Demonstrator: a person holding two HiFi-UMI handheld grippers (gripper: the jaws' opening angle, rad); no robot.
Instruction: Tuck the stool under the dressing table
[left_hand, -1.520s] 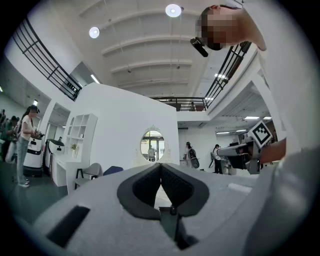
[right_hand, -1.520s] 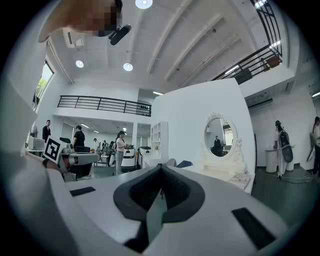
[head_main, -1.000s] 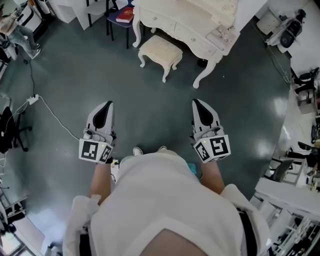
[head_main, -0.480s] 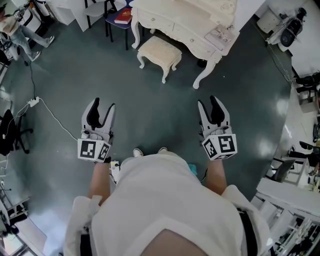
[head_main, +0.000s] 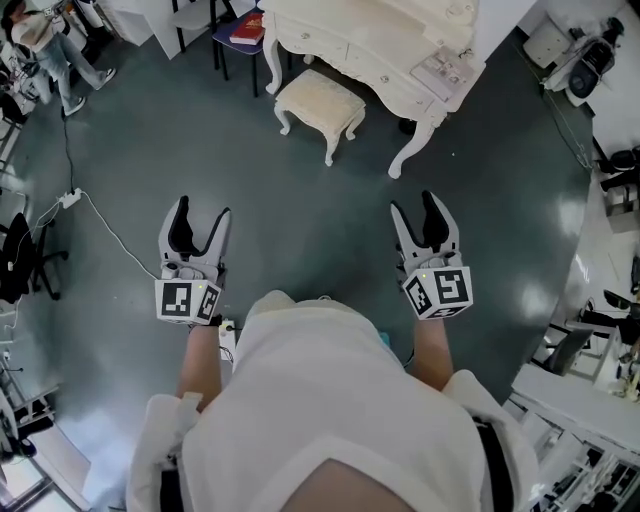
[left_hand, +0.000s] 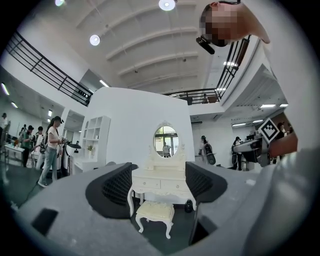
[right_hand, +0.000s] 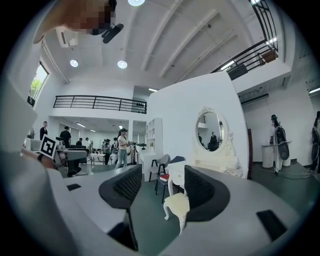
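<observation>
A cream stool (head_main: 320, 103) with a padded seat and curved legs stands on the dark floor, in front of the white dressing table (head_main: 372, 45) and only partly under it. Both grippers are held level well short of it, over the floor in front of the person. The jaws of my left gripper (head_main: 202, 208) are opening with nothing between them, and so are those of my right gripper (head_main: 413, 202). The left gripper view frames the stool (left_hand: 155, 212) and the table (left_hand: 162, 182) between its pads. In the right gripper view the stool (right_hand: 176, 204) shows beside the right pad.
A dark chair with a red book (head_main: 247, 28) on it stands left of the table. A white cable and power strip (head_main: 68, 199) lie on the floor at left. A person (head_main: 45, 40) stands at the far left. Equipment stands (head_main: 588, 62) line the right side.
Both grippers went from shut to open. The right gripper shifted to the right, the left one slightly left and forward.
</observation>
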